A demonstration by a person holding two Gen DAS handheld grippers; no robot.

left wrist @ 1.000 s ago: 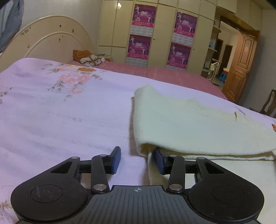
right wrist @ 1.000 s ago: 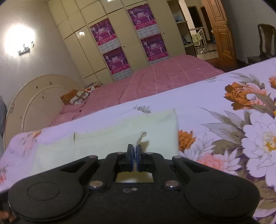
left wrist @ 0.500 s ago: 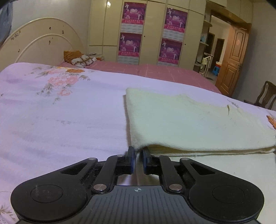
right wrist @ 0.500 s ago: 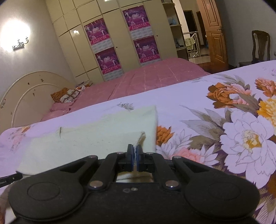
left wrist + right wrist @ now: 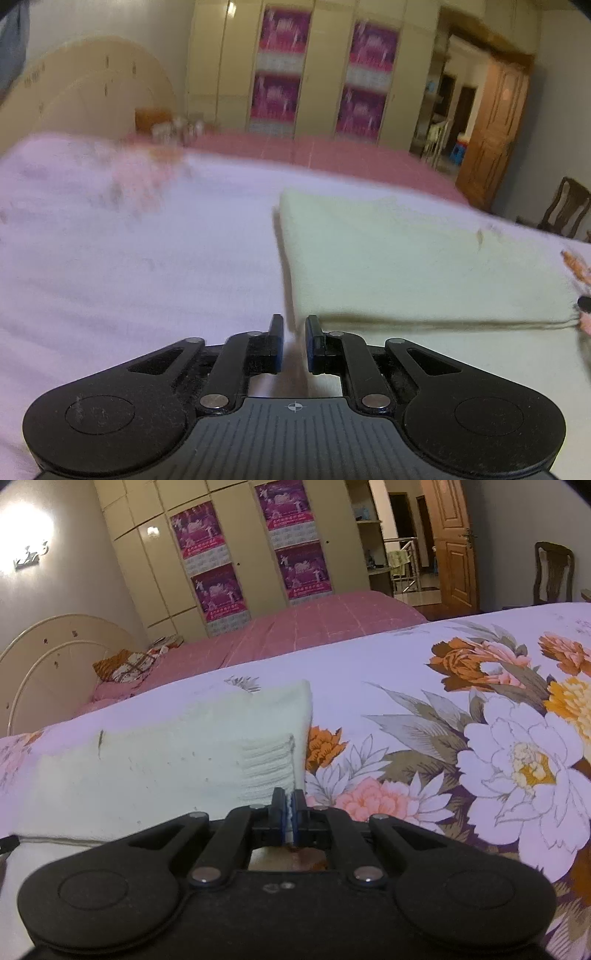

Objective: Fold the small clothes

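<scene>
A cream knitted garment lies folded on the floral bedsheet, its upper layer laid over a lower one. My left gripper hangs at the garment's near left corner. Its jaws are opening, with a clear gap, and the cloth's edge runs between them without being pressed. In the right wrist view the garment ends in a ribbed hem at its right side. My right gripper still pinches a sliver of white cloth from that hem between its blue pads, though the jaws are opening.
The big flower print covers the sheet right of the garment. Behind it are a second bed with a pink cover, a curved headboard, a wardrobe with purple posters, a wooden door and a chair.
The left jaws closed from wide apart to nearly shut at the garment's corner, then parted a little as the gripper rose. The right jaws now show a thin gap with cloth in it.
</scene>
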